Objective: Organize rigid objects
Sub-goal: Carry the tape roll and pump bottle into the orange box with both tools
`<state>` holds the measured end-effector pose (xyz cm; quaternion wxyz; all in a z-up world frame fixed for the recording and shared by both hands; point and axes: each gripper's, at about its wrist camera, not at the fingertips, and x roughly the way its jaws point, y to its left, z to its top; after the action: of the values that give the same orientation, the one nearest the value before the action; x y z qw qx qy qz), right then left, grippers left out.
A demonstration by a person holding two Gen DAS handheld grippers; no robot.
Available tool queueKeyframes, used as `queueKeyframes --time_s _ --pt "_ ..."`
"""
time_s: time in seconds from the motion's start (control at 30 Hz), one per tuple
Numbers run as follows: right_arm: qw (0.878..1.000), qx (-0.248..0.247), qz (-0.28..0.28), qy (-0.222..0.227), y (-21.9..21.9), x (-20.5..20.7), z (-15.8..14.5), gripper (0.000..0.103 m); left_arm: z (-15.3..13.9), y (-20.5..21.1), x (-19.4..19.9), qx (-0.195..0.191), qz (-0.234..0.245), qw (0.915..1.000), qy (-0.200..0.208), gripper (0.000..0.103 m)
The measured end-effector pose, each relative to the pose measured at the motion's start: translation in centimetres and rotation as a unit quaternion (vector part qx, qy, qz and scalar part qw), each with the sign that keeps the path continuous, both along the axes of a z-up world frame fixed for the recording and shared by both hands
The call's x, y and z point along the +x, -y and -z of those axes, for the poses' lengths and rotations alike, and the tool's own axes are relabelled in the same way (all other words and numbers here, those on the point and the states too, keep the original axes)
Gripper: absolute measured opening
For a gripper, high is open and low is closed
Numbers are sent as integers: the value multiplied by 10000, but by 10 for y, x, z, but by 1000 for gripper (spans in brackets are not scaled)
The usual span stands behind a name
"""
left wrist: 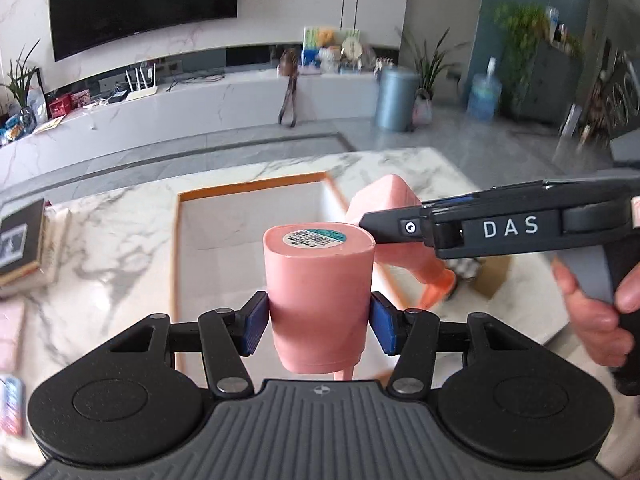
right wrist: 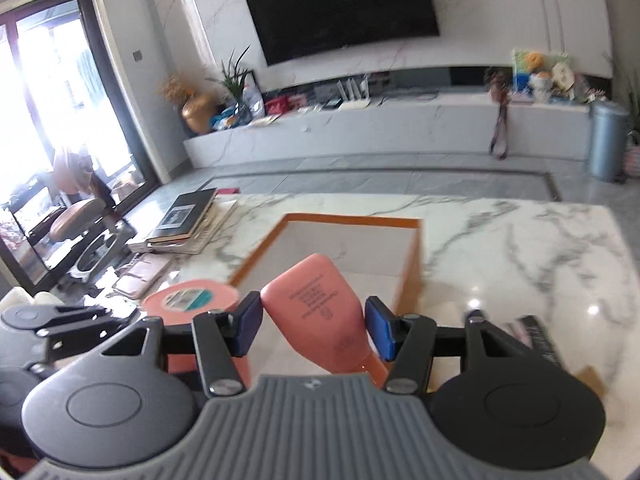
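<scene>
Left gripper (left wrist: 318, 320): it is squeezing a pink bottle (left wrist: 318, 292) between its two blue pads. The bottle is upside down, so its flat bottom with the barcode sticker points away from the gripper.

Pink bottle place: held up in the air, right in front of the left gripper. The box sits past it and lower down.

Box (left wrist: 248, 190): an open white box with an orange rim, sitting on the marble desk (left wrist: 120, 232). What I can see of the inside looks bare. I think both bottles should go in here.

Right gripper (right wrist: 312, 326): it is clamped on a second pink bottle (right wrist: 320, 312) with small print on its side. This bottle leans, with its wide end pointing away from the gripper, toward the box.

Second bottle place: in the air, just in front of the right gripper, over the near edge of the box.

Space between: in the left view the two bottles are very close. I cannot tell if they touch.

How to do it well: go slow. Put one bottle in first, toward one side of the box. Lower it until it rests on the floor of the box, then let go. Keep the other bottle back so they do not bump.

Watch out: the smooth bottles may slip or tip over.
</scene>
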<state>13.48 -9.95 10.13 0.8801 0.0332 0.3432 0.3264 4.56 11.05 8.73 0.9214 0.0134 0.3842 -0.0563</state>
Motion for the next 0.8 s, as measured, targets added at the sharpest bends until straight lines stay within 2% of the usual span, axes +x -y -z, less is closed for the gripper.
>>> queueKeyframes --time_s 0.1,0.23,0.43,0.63,0.8 --pt "9987 26 93 -492 -28 26 11 57 10 -15 25 288 124 9993 -192 62" --pt "9960 -256 331 -785 -58 57 32 57 34 -28 61 502 287 9966 -582 62" --pt "9892 -498 566 -1258 -89 108 70 57 71 -43 115 567 452 9900 -1211 62" --pt "9842 -760 524 -1513 -110 145 105 56 105 -54 148 899 660 9834 -1432 62" --pt "9812 -787 473 -1700 -113 169 121 51 113 -58 156 953 870 9809 -1456 63"
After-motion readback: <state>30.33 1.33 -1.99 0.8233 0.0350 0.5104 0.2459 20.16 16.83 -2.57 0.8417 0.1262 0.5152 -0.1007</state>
